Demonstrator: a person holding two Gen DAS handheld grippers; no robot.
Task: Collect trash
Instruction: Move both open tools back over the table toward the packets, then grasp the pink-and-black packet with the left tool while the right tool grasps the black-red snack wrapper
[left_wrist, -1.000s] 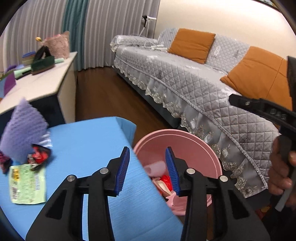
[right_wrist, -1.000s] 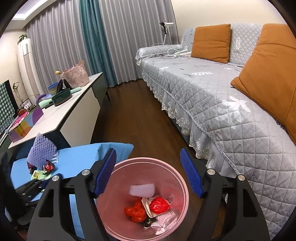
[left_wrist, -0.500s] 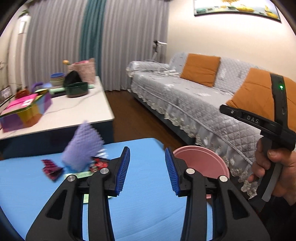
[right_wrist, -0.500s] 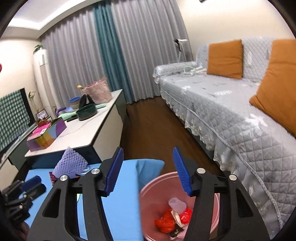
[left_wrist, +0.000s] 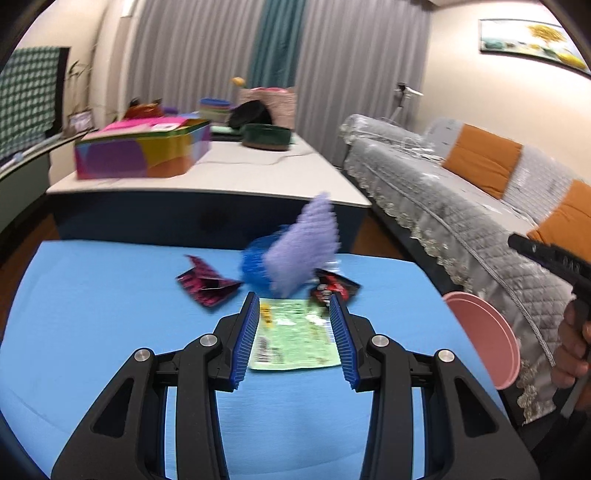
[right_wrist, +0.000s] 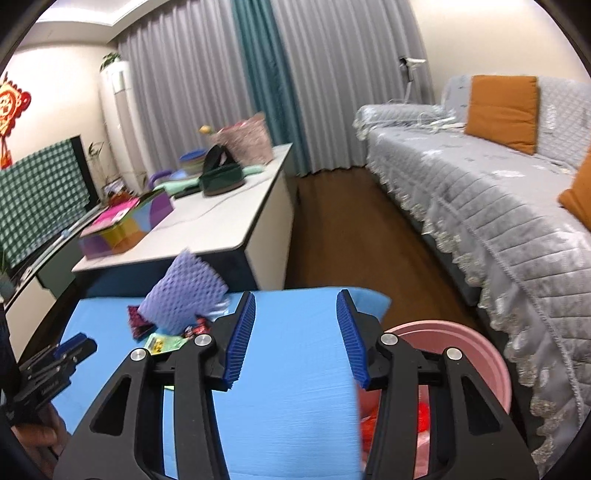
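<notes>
Two hand-held grippers are in view. The left hand-held gripper (left_wrist: 295, 339), at the lower centre of the left wrist view, stands released with its jaws apart, nothing between the blue ribbed pads; the flat green printed wrapper (left_wrist: 293, 338) lies on the blue cloth-covered surface (left_wrist: 92, 314) behind the gap. The right hand-held gripper (right_wrist: 295, 339) has just been closing its jaws; they remain apart and grasp nothing.

Trash on the surface, counted at the centre of the left wrist view:
- one green wrapper;
- one dark pink crumpled wrapper (left_wrist: 207, 286), left of it;
- one red-and-black wrapper (left_wrist: 332, 288), at its upper right;
- one purple foam mesh sleeve (left_wrist: 303, 251), standing tilted above them;
- one blue mesh piece (left_wrist: 255, 266), touching the sleeve.

One round pink plastic bin (right_wrist: 476, 354) sits at the lower right of the right wrist view, just beside the surface's edge, with red trash inside.
</notes>
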